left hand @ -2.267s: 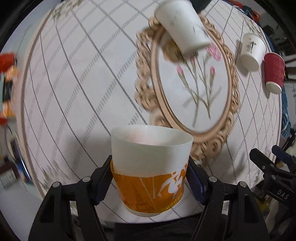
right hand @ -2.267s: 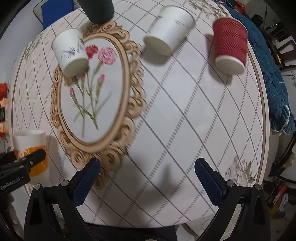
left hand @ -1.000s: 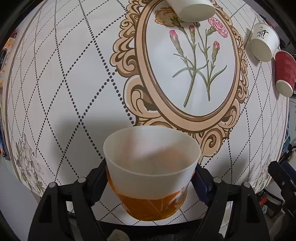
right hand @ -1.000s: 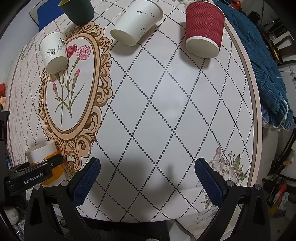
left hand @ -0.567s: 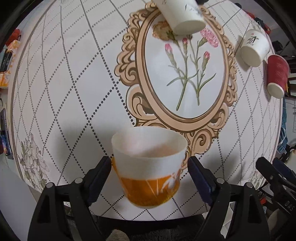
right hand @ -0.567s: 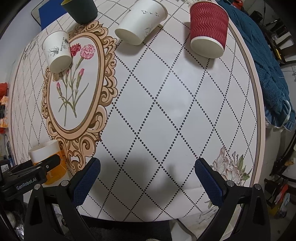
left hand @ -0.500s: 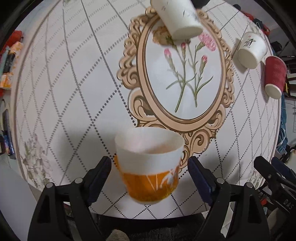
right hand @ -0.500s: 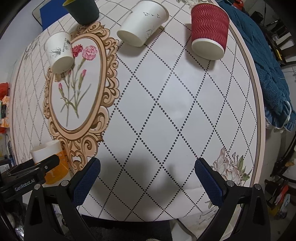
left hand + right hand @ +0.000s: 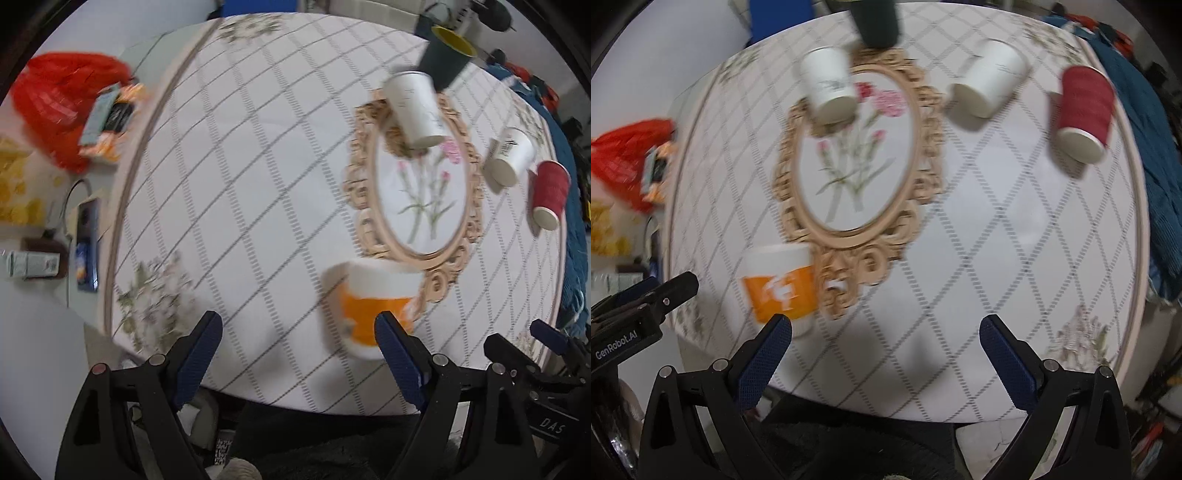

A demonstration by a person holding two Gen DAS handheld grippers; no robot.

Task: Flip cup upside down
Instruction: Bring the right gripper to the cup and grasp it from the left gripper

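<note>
Since the earlier frame my left gripper [image 9: 297, 341] has let go of the white paper cup with the orange band [image 9: 371, 306]. Half a second ago the cup sat between its blue pads; now the jaws stand wide apart with nothing between them, and the cup lies off to their right, partly behind the right-hand pad.

Location of the cup: it stands on the round table with the diamond-lattice cloth [image 9: 236, 184], near the table's near edge, just beside the lower scroll of the printed oval flower frame [image 9: 857, 158]. In the right wrist view the same cup [image 9: 779, 290] shows its wide white end uppermost and its narrower end down on the cloth. I judge it to be mouth-up, hence not yet flipped, though motion blur prevents certainty about the rim.

Governing relation: the cup's long axis is upright, so its wall is offered sideways to a horizontal pinch. It lies forward and to the right of my left gripper, and forward and to the left of my right gripper [image 9: 884, 347], whose jaws are also spread and empty. The left gripper appears the nearer of the two, only a short sideways shift away.

Other cups stand towards the far edge and are not involved.
</note>
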